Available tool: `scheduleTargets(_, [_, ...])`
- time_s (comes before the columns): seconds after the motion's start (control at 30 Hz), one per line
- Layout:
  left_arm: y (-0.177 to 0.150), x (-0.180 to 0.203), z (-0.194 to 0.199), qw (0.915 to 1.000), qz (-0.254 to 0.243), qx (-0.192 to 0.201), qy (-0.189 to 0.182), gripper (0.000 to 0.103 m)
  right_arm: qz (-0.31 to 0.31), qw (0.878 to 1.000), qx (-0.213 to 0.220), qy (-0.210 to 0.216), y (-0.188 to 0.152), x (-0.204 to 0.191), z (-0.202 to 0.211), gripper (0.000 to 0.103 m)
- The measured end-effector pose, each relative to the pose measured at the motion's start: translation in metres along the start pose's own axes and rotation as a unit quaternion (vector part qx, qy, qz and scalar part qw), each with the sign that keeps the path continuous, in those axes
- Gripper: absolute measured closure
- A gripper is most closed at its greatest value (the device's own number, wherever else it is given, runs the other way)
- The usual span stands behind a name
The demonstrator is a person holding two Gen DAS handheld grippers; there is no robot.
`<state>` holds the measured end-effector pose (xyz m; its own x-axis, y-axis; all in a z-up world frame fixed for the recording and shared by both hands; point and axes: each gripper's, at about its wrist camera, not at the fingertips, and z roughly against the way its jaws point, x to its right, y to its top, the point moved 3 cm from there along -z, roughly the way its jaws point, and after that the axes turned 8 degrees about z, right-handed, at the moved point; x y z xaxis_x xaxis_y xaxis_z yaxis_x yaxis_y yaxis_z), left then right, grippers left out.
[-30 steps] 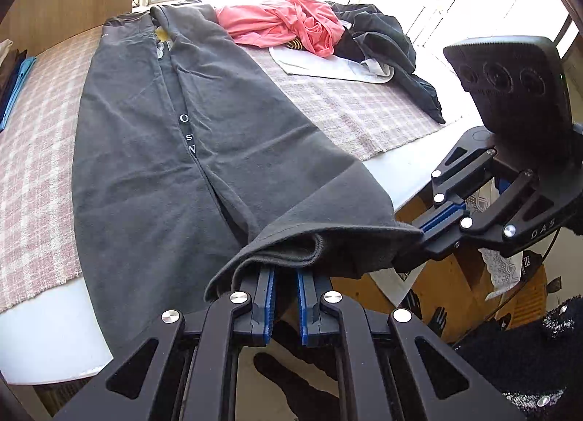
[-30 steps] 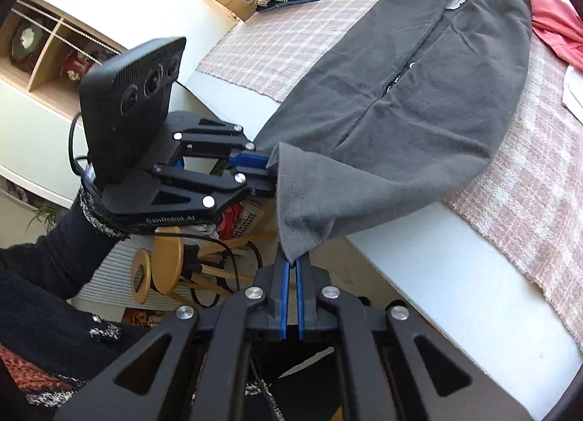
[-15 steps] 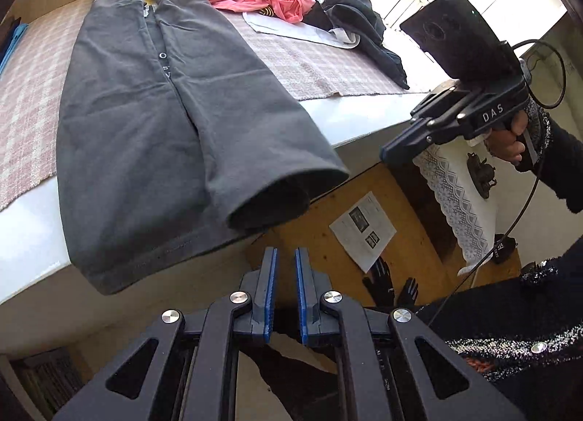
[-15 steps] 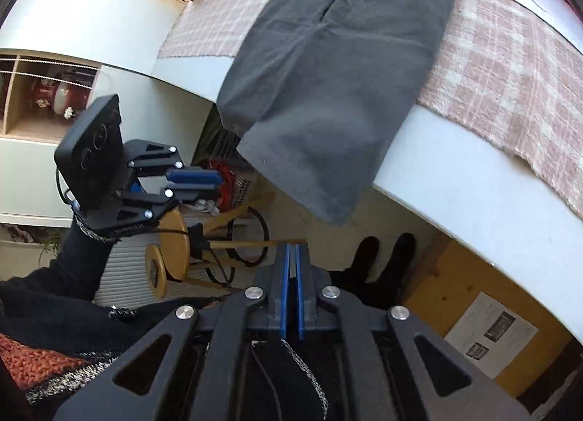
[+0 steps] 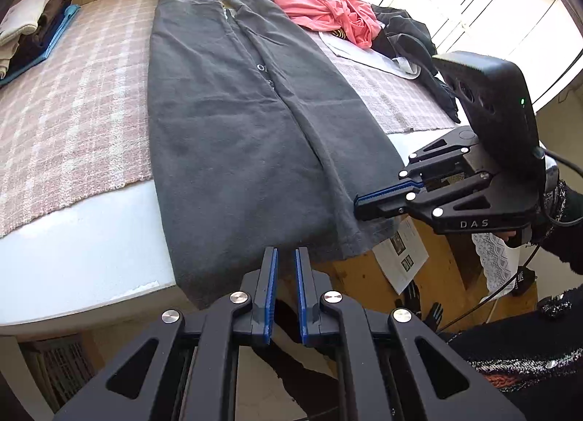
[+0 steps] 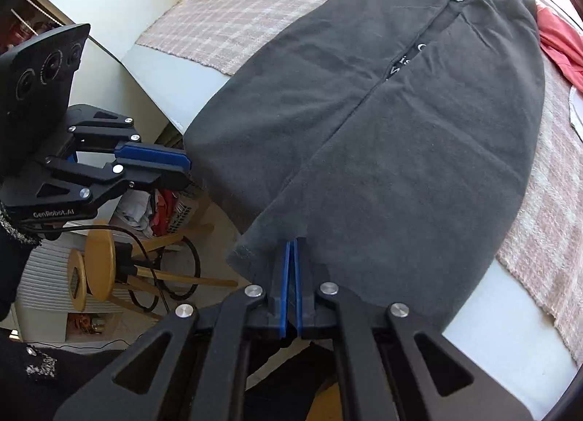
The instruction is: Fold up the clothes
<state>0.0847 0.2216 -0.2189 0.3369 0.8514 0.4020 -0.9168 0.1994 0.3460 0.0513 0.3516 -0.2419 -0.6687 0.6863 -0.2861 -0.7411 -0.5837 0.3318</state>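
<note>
A dark grey garment [image 5: 237,129] lies flat and lengthwise on the plaid cover, its hem hanging over the table's near edge. In the left wrist view my left gripper [image 5: 284,257] stands just short of that hem with a narrow gap between its pads and nothing in the gap. In the right wrist view the left gripper [image 6: 184,166] reaches the garment's [image 6: 400,147] left hem corner. My right gripper [image 6: 291,244] is shut, its tips lying on the hem; I cannot tell whether cloth is pinched. From the left wrist view the right gripper [image 5: 359,207] sits at the right hem corner.
A pink plaid cover [image 5: 73,93] lies on the white table [image 5: 73,238]. Unfolded pink [image 5: 328,12], black [image 5: 411,38] and white [image 5: 364,56] clothes are piled at the far right. A folded stack [image 5: 29,31] sits far left. A wooden stool [image 6: 98,264] stands below.
A second ago both grippers held the hem lifted. Half a second ago the cloth hung free and they had drawn back. Now both are back at the hem and the garment lies flatter.
</note>
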Motion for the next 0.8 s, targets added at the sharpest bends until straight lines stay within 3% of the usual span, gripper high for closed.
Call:
scheduleTargets(0.07, [-0.004, -0.010, 0.006, 0.9999, 0.011, 0.003, -0.003, 0.095, -0.014, 1.000, -0.002, -0.001, -0.012, 0.005, 0.011, 0.100])
scheduleTargets(0.17, [-0.008, -0.024, 0.013, 0.9996, 0.026, 0.007, -0.004, 0.095, -0.051, 0.997, 0.053, -0.034, -0.038, 0.015, 0.053, 0.098])
scheduleTargets(0.23, [-0.008, -0.034, 0.015, 0.9989, 0.045, 0.006, -0.009, 0.095, -0.085, 0.988, 0.083, -0.096, -0.049, 0.024, 0.073, 0.093])
scheduleTargets(0.3, [-0.003, -0.042, 0.015, 0.9981, 0.060, 0.005, -0.011, 0.095, -0.116, 0.976, 0.103, -0.152, -0.058, 0.035, 0.085, 0.075])
scheduleTargets(0.37, [0.003, -0.046, 0.012, 0.9979, 0.064, -0.003, -0.007, 0.095, -0.148, 0.971, 0.096, -0.160, -0.058, 0.048, 0.081, 0.071])
scheduleTargets(0.5, [0.016, -0.047, 0.001, 0.9976, 0.062, -0.030, 0.009, 0.095, -0.192, 0.969, 0.100, -0.118, -0.051, 0.064, 0.072, 0.071])
scheduleTargets(0.8, [0.029, -0.041, -0.011, 0.9962, 0.064, -0.049, 0.034, 0.093, -0.189, 0.974, 0.044, -0.118, -0.046, 0.074, 0.044, 0.071])
